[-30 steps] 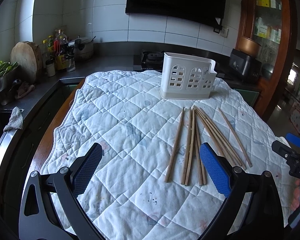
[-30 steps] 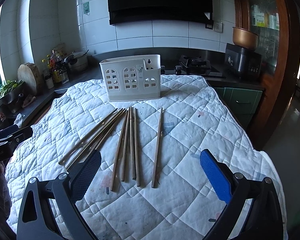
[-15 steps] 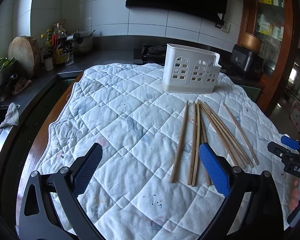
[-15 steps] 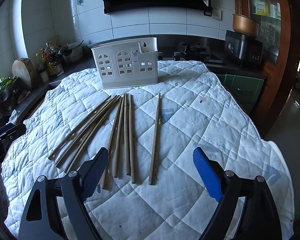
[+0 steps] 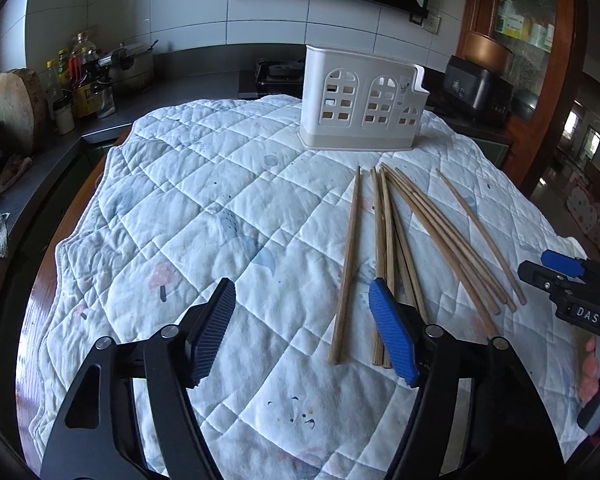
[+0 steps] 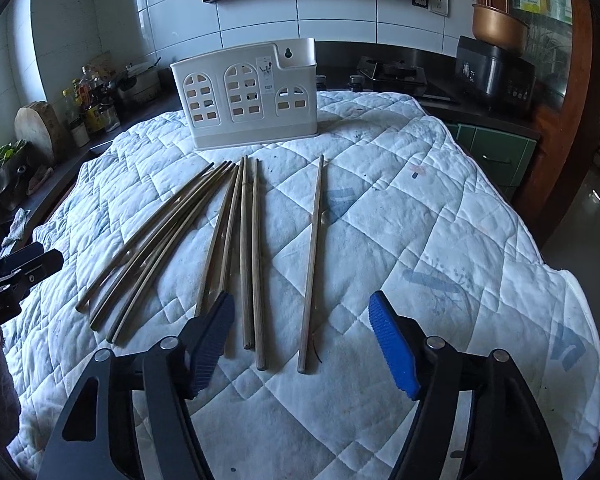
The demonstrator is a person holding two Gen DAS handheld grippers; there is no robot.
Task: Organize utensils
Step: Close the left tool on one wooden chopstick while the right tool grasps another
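Observation:
Several wooden chopsticks (image 5: pixel 404 240) lie fanned out on a white quilted cloth (image 5: pixel 204 208), in front of a white plastic utensil holder (image 5: pixel 360 106) with arched cut-outs. In the right wrist view the chopsticks (image 6: pixel 244 248) lie ahead of the fingers, with one single chopstick (image 6: pixel 314 252) apart to the right, and the holder (image 6: pixel 246 94) stands behind them. My left gripper (image 5: pixel 302 334) is open and empty, just left of the leftmost chopstick. My right gripper (image 6: pixel 302 340) is open and empty, over the near ends of the chopsticks.
The cloth covers a table with its edge at the left (image 5: pixel 40 276). A dark counter behind holds bottles (image 5: pixel 74 80), a wooden block (image 5: pixel 14 108), a stove (image 6: pixel 396 74) and a rice cooker (image 6: pixel 494 68). The other gripper shows at the right edge (image 5: pixel 572 292).
Both grippers have moved forward and lower toward the chopsticks. The jaws of both have narrowed but stay open. The chopsticks and holder have not moved.

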